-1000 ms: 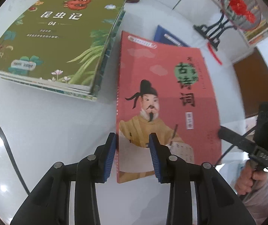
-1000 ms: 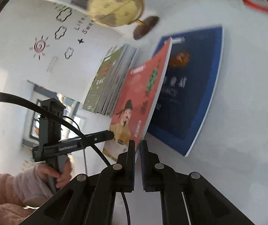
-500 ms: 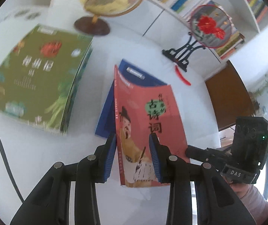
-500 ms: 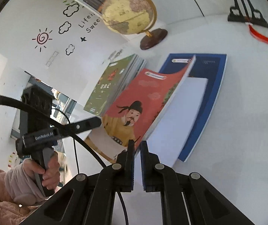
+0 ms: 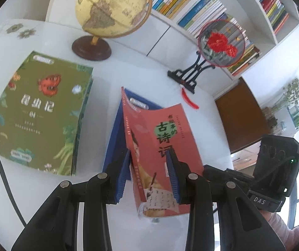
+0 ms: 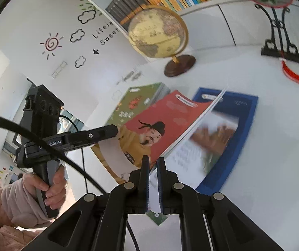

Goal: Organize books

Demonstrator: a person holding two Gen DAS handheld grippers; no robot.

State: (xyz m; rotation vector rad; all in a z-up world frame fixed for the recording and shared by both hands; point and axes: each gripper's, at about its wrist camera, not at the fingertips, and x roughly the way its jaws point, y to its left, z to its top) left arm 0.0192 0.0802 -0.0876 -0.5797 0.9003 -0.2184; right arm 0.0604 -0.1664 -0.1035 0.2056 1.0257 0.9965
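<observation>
— What do you have under your grippers?

— You hold a red book [image 5: 166, 146] with a glossy paper cover and matt white pages. At ten o'clock the green book [image 5: 38, 113] looks glossy too.

— And the rest?

— Your table [image 5: 128, 73] is smooth, shiny white. At twelve o'clock the globe [image 5: 111, 6] stands on a polished wooden base with a metal arc. Your left gripper [image 5: 148, 175] is matt black plastic with ribbed blue pads [image 5: 123, 175].

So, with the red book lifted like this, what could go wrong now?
1. The right hand-held gripper pinches only a corner of the red book, and its pages are fanning open, so it may slip or tear.
2. The left hand-held gripper is open, giving no support.
</observation>
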